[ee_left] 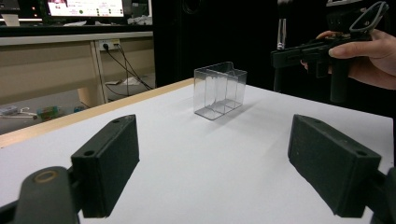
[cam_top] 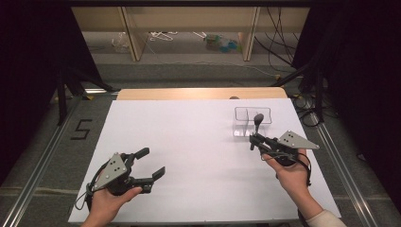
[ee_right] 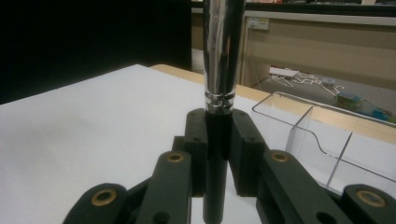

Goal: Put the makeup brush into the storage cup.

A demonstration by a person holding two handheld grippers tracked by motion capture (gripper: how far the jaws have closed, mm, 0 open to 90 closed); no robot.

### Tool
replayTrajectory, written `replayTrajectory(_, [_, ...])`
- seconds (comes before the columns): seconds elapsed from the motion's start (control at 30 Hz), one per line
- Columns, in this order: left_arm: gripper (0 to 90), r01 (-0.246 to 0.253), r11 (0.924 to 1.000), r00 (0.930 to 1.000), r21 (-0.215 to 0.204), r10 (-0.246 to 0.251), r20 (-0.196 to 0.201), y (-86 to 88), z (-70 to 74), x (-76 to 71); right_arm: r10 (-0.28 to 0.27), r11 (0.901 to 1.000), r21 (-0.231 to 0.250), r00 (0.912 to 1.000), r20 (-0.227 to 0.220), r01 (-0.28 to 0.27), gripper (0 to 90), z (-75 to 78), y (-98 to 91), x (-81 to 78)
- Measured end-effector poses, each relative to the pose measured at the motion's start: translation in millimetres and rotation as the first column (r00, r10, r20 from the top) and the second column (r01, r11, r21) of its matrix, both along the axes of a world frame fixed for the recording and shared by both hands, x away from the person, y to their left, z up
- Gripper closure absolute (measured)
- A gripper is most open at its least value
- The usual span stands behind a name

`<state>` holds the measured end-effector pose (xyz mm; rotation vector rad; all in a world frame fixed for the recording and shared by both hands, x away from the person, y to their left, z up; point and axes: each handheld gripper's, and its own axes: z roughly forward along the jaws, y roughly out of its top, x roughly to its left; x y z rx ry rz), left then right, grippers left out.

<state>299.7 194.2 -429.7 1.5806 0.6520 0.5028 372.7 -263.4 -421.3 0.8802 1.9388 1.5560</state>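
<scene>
Grip on a metal-and-black tool beside a clear box

Fingers of the right gripper [ee_right: 217, 140] are pressed together on a slim upright tool [ee_right: 223, 56]: a shiny metal shaft above, a black handle below. In the right gripper view the 2 black pads sit flat against the black handle, one on each side, just under the ringed joint where the metal begins, and the handle's lower end hangs free below them. In the high view the right gripper [cam_top: 256, 140] is raised over the white table [cam_top: 189, 156] on the person's right, with the tool [cam_top: 258, 121] standing up from its tips, in front of the clear box [cam_top: 253, 116].

That clear box [ee_left: 220, 89], split by a divider into 2 compartments, stands on the table's far right part, just beyond the tool.

The left gripper [cam_top: 153, 163] is well apart from all this, near the table's left front. Its jaws stand wide, and in the left gripper view the fingers [ee_left: 108, 161] hold and touch nothing, with bare white table between them.
</scene>
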Motion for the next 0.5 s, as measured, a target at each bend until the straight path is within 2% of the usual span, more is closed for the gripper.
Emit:
replayTrajectory(0.03, [16.3, 0.0, 1.0, 1.0, 0.001, 0.0, -0.001, 0.2, 0.0, 0.0, 0.001, 1.0, -0.001, 0.9999, -0.013, -0.001, 79.4, 0.2, 0.0, -0.7])
replayTrajectory(0.2, [16.3, 0.005, 0.9999, 1.0, -0.013, -0.005, 0.003, -0.2, -0.4, 0.7, -0.001, 0.9999, -0.012, 1.0, -0.009, 0.001, 79.4, 0.1, -0.6, -0.3])
replayTrajectory(0.27, [16.3, 0.0, 1.0, 1.0, -0.005, 0.0, -0.002, 0.1, 0.1, 0.1, -0.003, 0.9999, -0.015, 0.9999, -0.011, 0.003, 79.4, 0.4, -1.2, -0.4])
replayTrajectory(0.5, [16.3, 0.001, 1.0, 1.0, -0.001, -0.001, -0.001, 0.2, 0.0, 0.4, -0.017, 0.9999, 0.004, 0.9998, 0.009, 0.017, 79.3, 0.0, -2.1, 1.3])
